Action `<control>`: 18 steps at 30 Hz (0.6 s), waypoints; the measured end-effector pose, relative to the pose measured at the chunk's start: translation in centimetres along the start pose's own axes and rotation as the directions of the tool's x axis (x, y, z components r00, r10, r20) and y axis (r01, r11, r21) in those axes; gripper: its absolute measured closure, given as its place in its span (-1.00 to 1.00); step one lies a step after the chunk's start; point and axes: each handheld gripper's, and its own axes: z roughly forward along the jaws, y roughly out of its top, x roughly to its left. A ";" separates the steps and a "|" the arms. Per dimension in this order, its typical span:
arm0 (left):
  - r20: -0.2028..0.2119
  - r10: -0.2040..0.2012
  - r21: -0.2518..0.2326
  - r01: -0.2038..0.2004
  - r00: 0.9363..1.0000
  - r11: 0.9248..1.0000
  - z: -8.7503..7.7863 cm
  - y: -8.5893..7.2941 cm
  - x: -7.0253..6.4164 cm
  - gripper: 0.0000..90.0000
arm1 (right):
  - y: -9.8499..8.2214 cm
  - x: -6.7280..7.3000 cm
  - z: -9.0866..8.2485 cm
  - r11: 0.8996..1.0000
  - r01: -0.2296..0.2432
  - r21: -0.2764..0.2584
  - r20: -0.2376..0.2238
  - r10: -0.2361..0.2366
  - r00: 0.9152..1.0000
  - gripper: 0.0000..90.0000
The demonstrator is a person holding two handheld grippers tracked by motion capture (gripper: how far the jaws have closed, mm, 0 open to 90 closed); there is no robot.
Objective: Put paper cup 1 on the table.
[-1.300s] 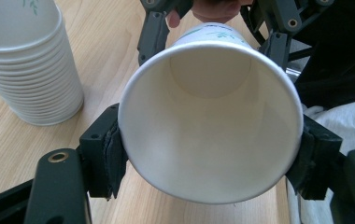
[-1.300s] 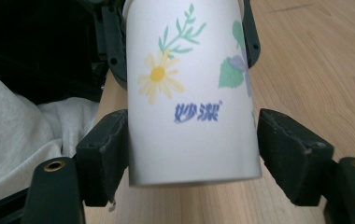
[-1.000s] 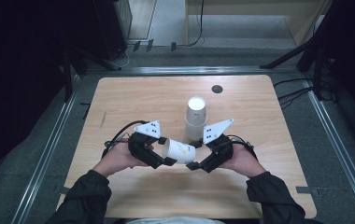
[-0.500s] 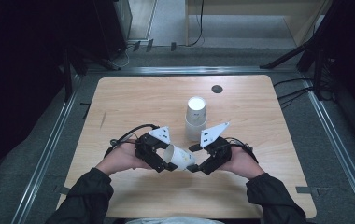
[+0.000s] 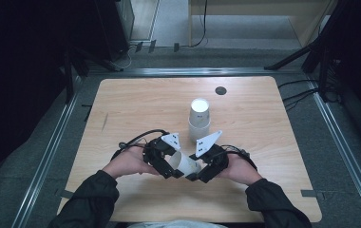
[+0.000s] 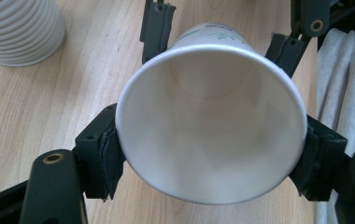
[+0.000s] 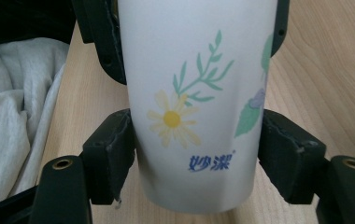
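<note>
A white paper cup [image 5: 186, 164] with a daisy print lies on its side between my two grippers, low over the table's near half. My left gripper [image 5: 171, 164] has its pads against both sides of the cup's rim [image 6: 213, 126], and its jaws have just been opening a little. My right gripper [image 5: 200, 171] grips the cup [image 7: 194, 93] near its base; its jaws have just been closing, and both pads touch the wall. In the left gripper view the right gripper [image 6: 222, 37] shows beyond the cup.
A stack of upside-down white cups [image 5: 199, 116] stands at the middle of the wooden table [image 5: 136, 109], just beyond my hands, and shows ribbed [image 6: 19, 30] in the left gripper view. A black disc [image 5: 221, 90] lies near the far edge. Grey clothing [image 7: 12, 116] hangs at the near edge.
Both hands have come down and a little toward the near edge with the cup between them. The right jaws have drawn in onto the cup's base end.
</note>
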 end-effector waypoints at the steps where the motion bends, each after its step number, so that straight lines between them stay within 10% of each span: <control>1: -0.001 0.001 0.001 -0.001 1.000 1.000 0.0 0.0 0.0 -0.46 | 0.0 0.0 0.1 1.000 0.001 0.000 0.000 -0.001 1.000 -0.29; 18: -0.039 0.005 -0.086 -0.009 0.999 0.996 -1.1 -0.2 0.0 -0.77 | 0.3 -0.1 -0.5 1.000 0.006 -0.019 0.014 -0.006 1.000 -0.24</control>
